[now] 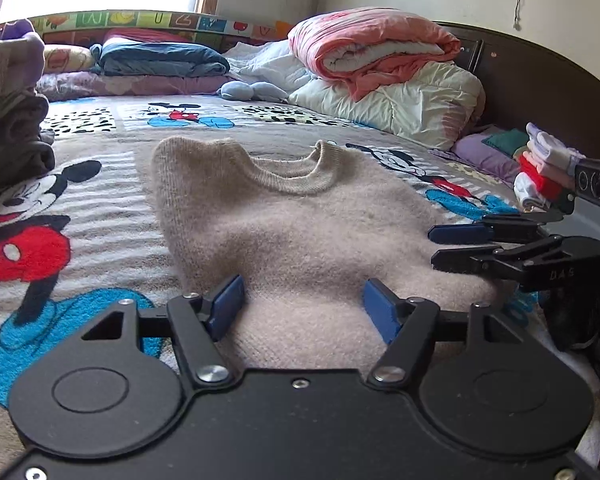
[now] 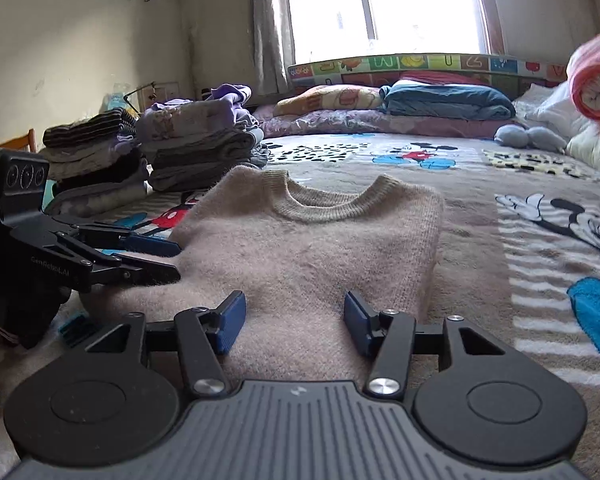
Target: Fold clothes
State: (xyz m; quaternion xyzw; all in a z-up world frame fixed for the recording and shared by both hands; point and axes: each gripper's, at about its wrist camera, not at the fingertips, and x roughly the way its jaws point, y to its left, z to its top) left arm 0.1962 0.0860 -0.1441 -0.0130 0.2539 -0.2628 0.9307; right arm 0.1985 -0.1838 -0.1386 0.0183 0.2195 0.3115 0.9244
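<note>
A fuzzy beige sweater [image 1: 300, 224] [image 2: 312, 248] lies flat on the Mickey Mouse blanket [image 1: 80, 216], its round collar pointing away and its sides folded in. My left gripper [image 1: 304, 306] stands open just over the sweater's near hem, blue pads apart, with only knit below them. The right gripper [image 2: 294, 316] is open the same way over the other half of the hem. Each gripper shows in the other's view: the right one [image 1: 436, 247] at the sweater's right edge, the left one [image 2: 178, 261] at its left edge, both with a gap between the fingers.
Stacks of folded clothes [image 2: 204, 140] [image 1: 12, 120] stand left of the sweater. A small pile of folded socks [image 1: 548, 164] sits to the right by the dark headboard [image 1: 540, 80]. Behind it lie a rolled pink duvet [image 1: 372, 48], pillows, a blue folded blanket [image 1: 160, 60] and a soft toy [image 1: 252, 90].
</note>
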